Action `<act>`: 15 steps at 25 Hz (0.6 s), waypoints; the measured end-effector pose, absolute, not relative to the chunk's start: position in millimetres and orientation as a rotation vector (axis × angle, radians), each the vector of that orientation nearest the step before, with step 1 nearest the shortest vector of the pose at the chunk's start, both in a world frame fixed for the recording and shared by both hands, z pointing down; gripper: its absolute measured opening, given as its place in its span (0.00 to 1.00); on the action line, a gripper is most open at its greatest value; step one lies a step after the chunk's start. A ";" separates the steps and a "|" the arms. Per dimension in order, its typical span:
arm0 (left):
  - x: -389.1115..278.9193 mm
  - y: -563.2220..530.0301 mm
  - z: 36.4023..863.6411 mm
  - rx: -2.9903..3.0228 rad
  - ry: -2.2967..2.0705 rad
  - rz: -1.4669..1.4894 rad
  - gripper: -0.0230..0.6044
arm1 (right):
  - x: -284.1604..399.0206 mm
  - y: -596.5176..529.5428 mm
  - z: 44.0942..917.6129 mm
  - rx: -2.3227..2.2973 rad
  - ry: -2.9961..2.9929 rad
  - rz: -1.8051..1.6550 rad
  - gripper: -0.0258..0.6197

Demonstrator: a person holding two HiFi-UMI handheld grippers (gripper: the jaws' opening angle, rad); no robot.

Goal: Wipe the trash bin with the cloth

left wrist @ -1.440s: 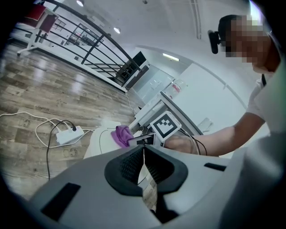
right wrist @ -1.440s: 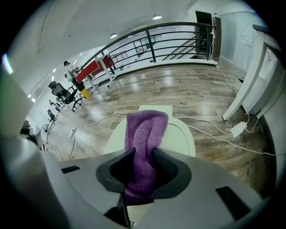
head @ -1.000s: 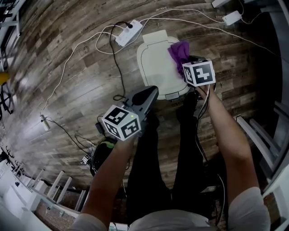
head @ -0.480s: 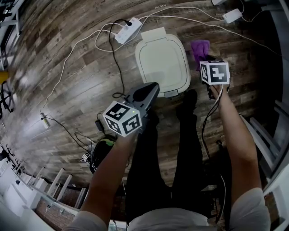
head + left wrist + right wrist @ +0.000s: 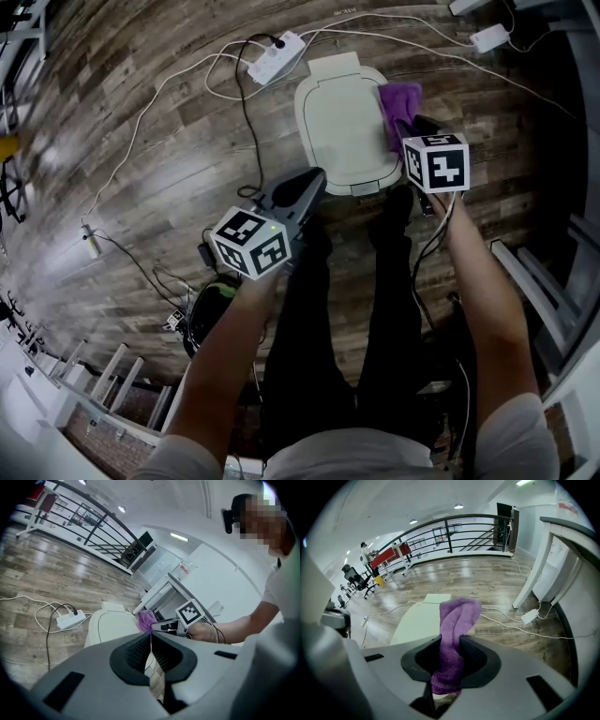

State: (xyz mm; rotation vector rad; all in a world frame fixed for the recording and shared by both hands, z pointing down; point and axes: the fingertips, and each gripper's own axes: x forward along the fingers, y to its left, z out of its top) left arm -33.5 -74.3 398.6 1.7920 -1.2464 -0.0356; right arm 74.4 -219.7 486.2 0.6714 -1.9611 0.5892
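Note:
The cream trash bin [image 5: 339, 122] stands on the wood floor with its lid down, just ahead of the person's feet. A purple cloth [image 5: 400, 105] lies over the lid's right edge, pinched in my right gripper [image 5: 412, 127], which is shut on it. In the right gripper view the cloth [image 5: 457, 630] sticks up from between the jaws, with the bin lid [image 5: 419, 620] beyond. My left gripper [image 5: 305, 192] hovers near the bin's front left corner, shut and holding nothing; its view shows the bin [image 5: 110, 625], the cloth [image 5: 146, 619] and the jaws [image 5: 151, 639] pressed together.
A white power strip [image 5: 277, 56] with trailing cables lies behind the bin to the left. A white adapter [image 5: 487, 37] sits at the back right. White furniture legs [image 5: 534, 583] stand to the right. A dark and green object [image 5: 211, 305] lies by the person's left leg.
The right gripper swung the cloth off the lid to the bin's right side, then brought it back onto the lid's right edge. The left gripper has barely moved.

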 end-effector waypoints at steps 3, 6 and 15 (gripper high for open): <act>-41.2 -64.8 398.4 1.783 -1.258 -0.046 0.05 | 47.6 -198.1 479.1 0.614 -2.005 0.584 0.20; -49.6 -52.4 399.2 1.772 -1.268 -0.052 0.05 | 21.1 -172.6 474.5 0.554 -2.040 0.584 0.20; -86.8 -11.6 401.7 1.721 -1.319 -0.066 0.05 | -49.5 -88.3 471.6 0.347 -2.089 0.564 0.20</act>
